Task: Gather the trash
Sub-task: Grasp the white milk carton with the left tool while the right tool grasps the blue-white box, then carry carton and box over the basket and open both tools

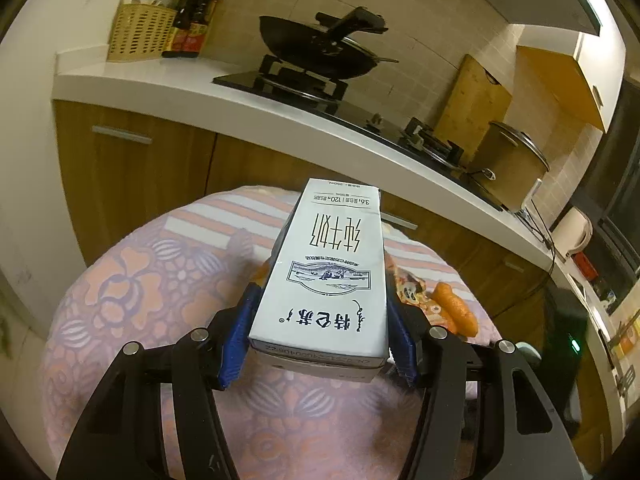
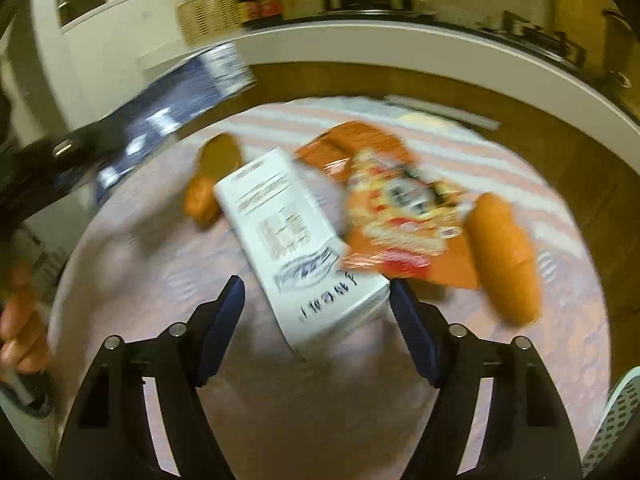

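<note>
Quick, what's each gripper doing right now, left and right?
Left gripper: shut on a milk carton.
Right gripper: open, holding nothing, a second milk carton lying between its fingers.

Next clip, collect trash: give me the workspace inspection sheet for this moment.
Surface: round table under a pink floral cloth.
Job's things: one milk carton clamped in the left gripper; second milk carton and an orange snack wrapper lying on the cloth.
Clutter: carrot beside the wrapper; another orange item, blurred.
Grippers: left shut on its carton; right gripper open, straddling the second carton.
Cables: black cords on the counter.
Surroundings: wok, cutting board, pot.
</note>
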